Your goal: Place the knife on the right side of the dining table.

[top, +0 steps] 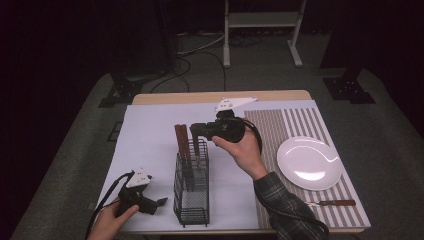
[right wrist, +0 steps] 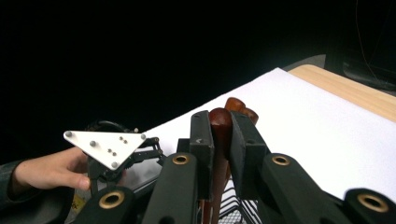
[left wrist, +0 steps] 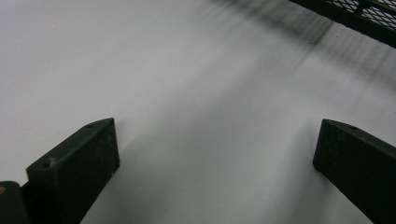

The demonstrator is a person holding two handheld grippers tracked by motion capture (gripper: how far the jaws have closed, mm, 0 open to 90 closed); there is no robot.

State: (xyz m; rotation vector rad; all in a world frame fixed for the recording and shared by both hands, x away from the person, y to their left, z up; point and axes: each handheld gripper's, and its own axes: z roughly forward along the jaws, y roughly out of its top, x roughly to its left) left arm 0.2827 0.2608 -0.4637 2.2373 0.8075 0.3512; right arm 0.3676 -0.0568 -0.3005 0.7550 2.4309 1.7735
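Two tongs — right tongs (right wrist: 223, 140) clamped on wooden handle (right wrist: 220, 123), left tongs (left wrist: 217, 163) wide, empty

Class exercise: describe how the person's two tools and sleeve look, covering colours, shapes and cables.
Both tools are black. The left tool and the right tool each carry a grey three-cornered plate with small screws and trail a black cable. Brass-coloured rivets mark the right tool's jaw links. The right sleeve is dark plaid.
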